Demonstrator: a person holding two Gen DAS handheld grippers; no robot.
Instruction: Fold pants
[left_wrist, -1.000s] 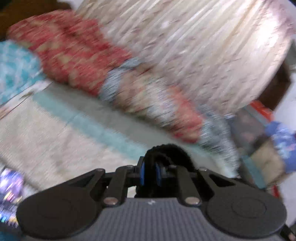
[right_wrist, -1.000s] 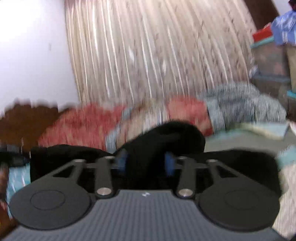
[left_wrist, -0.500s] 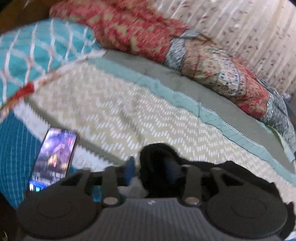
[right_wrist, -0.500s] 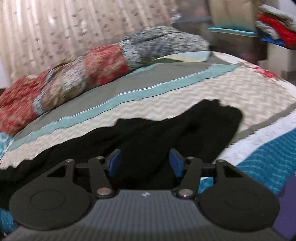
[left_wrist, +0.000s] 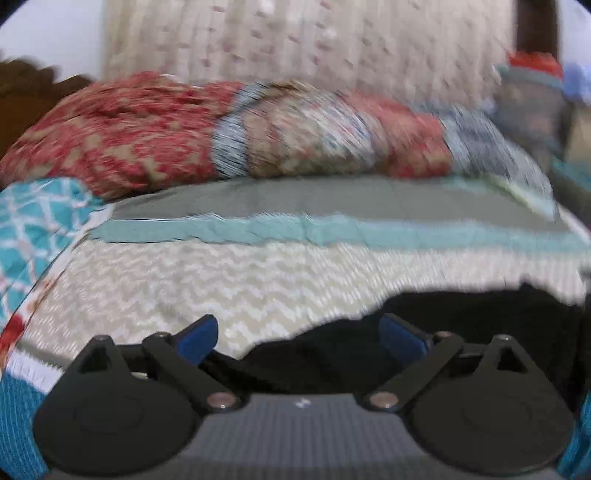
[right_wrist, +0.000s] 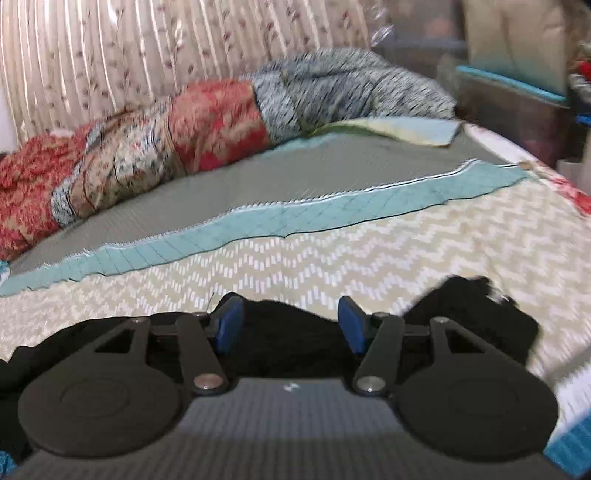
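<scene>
Left gripper (left_wrist: 297, 338) and right gripper (right_wrist: 291, 324): black linkage arms, blue-padded jaws, silver screws, ribbed grey body, round black discs.

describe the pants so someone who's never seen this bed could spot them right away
Start at the bed covered by a beige zigzag-patterned quilt with a teal band across it. On its near edge, just ahead of the open right gripper, lies the black pants, a crumpled heap. It is the only plain black fabric among patterned bedding.

The pants (right_wrist: 280, 332) were matt black cloth, the bedspread (right_wrist: 369, 258) a quilted woven fabric — and the left gripper (left_wrist: 299, 338) matt black plastic with blue pads (left_wrist: 195, 338).
</scene>
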